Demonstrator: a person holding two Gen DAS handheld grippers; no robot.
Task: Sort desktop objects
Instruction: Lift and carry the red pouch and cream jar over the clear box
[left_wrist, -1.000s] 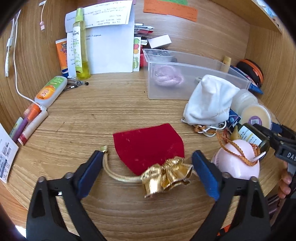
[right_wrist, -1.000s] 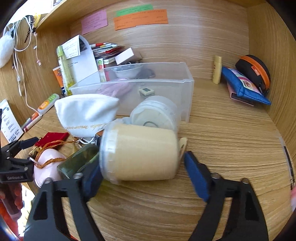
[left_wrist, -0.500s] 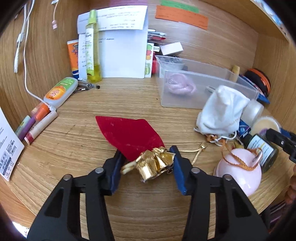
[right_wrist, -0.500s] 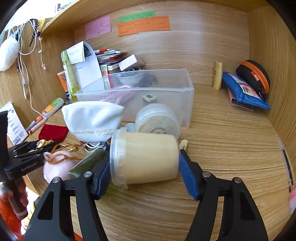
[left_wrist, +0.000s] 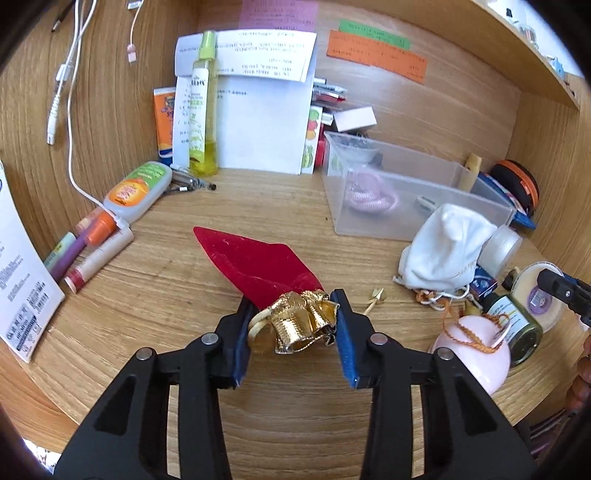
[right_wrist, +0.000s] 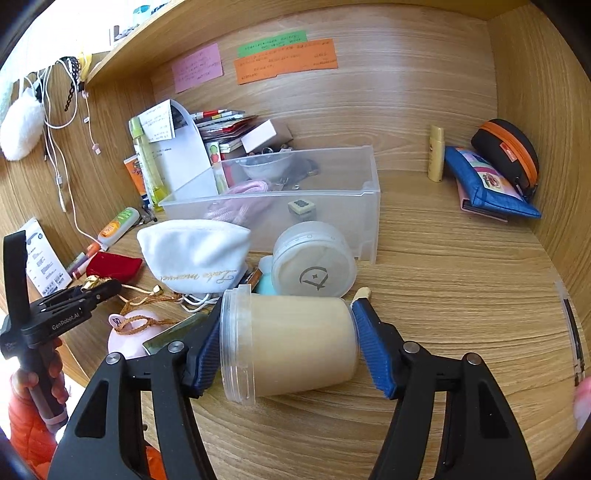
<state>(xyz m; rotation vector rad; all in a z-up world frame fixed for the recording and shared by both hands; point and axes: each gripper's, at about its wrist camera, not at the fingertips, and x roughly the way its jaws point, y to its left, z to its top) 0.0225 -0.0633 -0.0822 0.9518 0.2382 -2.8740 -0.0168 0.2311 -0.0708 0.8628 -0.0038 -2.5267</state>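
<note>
A red velvet pouch with a gathered gold neck and cord hangs in my left gripper. Its jaws are closing, and the blue pads press on the gold neck from both sides. The red body trails away toward the back left, just over the desk. My right gripper is shut on a cream-filled clear plastic jar, which lies on its side between the pads. In the right wrist view, the left gripper sits at the far left with the red pouch beyond it.
A clear plastic bin holding a pink cord stands at the back. In front of it lie a white cloth pouch, a frosted round jar, a pink egg-shaped case and a dark green jar. Tubes and pens lie left, zip cases right.
The left jaws closed from wide open onto the pouch's gold neck, and the pouch swung round and rose. The right jaws closed on the cream jar and lifted it slightly.
</note>
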